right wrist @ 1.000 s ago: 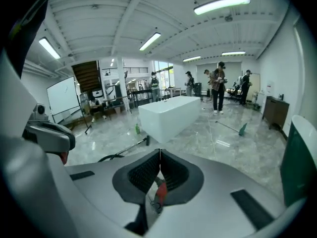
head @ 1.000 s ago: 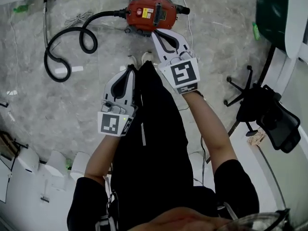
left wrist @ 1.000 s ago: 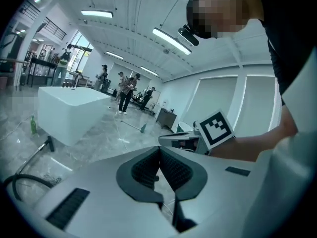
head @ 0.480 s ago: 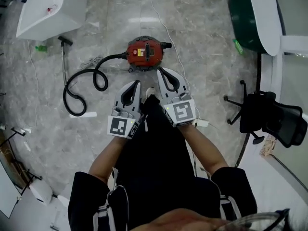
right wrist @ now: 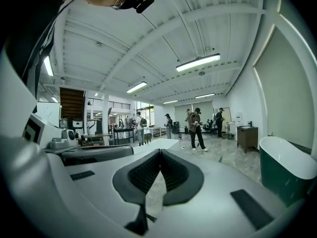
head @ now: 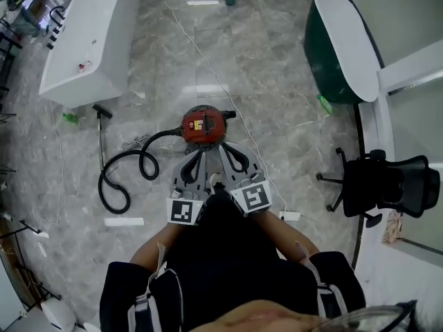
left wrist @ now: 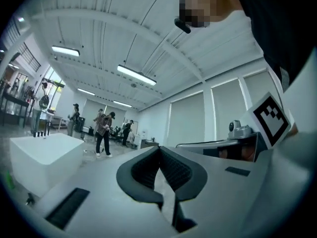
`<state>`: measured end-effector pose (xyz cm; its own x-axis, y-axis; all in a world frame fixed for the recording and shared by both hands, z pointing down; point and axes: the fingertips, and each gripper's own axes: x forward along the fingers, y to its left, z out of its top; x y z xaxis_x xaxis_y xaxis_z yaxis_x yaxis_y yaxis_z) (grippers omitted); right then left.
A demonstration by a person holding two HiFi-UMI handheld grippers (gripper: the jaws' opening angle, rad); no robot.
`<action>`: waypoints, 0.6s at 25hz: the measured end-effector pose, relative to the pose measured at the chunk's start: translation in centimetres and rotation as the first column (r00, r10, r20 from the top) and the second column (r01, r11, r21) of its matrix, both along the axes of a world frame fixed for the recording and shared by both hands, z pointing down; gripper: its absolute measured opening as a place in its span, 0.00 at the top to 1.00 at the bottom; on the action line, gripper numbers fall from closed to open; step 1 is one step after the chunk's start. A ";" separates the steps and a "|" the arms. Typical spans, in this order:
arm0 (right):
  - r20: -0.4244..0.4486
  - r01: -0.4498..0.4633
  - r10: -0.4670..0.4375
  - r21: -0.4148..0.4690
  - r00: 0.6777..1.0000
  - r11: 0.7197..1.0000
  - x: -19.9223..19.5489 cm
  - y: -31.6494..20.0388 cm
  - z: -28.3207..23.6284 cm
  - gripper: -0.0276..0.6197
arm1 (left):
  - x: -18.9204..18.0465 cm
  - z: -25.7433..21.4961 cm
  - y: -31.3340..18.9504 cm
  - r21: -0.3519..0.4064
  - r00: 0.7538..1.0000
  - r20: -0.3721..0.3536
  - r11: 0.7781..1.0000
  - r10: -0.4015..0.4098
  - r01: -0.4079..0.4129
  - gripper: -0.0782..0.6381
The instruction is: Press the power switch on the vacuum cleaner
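The red vacuum cleaner (head: 204, 125) stands on the grey marble floor in the head view, with its black hose (head: 124, 175) curling off to the left. Both grippers are held side by side just on the near side of it, high above the floor and pointing toward it. My left gripper (head: 199, 153) and my right gripper (head: 225, 148) touch nothing. In the left gripper view the left gripper (left wrist: 159, 148) has its jaws closed together and empty. The right gripper (right wrist: 160, 152) looks the same in its own view. The vacuum cleaner does not appear in either gripper view.
A white bathtub (head: 86, 43) stands far left and a green one (head: 339, 54) far right. A black office chair (head: 387, 185) is at the right. A white cable (head: 208, 68) runs across the floor. People (right wrist: 195, 128) stand far off in the hall.
The head view has risen, so the vacuum cleaner looks smaller and farther away. The right gripper has drawn back from it, and both grippers now sit close together.
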<state>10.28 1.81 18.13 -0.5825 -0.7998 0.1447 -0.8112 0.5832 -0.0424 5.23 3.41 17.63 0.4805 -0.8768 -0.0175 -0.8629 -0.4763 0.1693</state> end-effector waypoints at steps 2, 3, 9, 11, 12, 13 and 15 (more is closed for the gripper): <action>-0.006 0.008 -0.008 0.049 1.000 0.999 0.3 0.4 -0.9 0.93 | 0.5 -0.5 0.3 0.041 1.000 0.013 0.999 0.010 -0.010 0.87; -0.008 0.010 -0.009 0.072 1.000 0.997 0.3 0.6 -1.4 0.93 | 0.8 -0.7 0.3 0.055 1.000 0.016 0.998 0.023 -0.024 0.87; 0.024 -0.023 0.020 0.113 1.000 0.993 0.1 -0.1 -1.5 0.93 | 0.0 -2.0 0.0 0.114 0.998 0.068 0.993 0.013 -0.020 0.87; 0.039 -0.035 0.030 0.137 0.999 0.990 0.2 -0.4 -2.1 0.93 | 0.1 -2.0 0.0 0.134 0.996 0.088 0.991 0.012 -0.024 0.87; 0.044 -0.042 0.036 0.140 0.998 0.989 0.1 -0.5 -2.5 0.93 | 0.1 -2.0 0.0 0.136 0.996 0.089 0.990 0.020 -0.032 0.87; 0.047 -0.050 0.044 0.134 0.998 0.990 -0.2 -0.5 -2.7 0.93 | 0.1 -2.0 0.1 0.134 0.996 0.085 0.990 0.030 -0.041 0.87; 0.045 -0.059 0.055 0.113 0.997 0.992 -0.8 -0.4 -2.9 0.93 | -0.4 -2.3 0.2 0.129 0.996 0.080 0.990 0.043 -0.053 0.87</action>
<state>9.45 1.38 15.26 -0.5392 -0.8418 0.0267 -0.8422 0.5390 -0.0129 4.80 3.60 15.37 0.5266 -0.8452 -0.0916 -0.8463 -0.5314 0.0372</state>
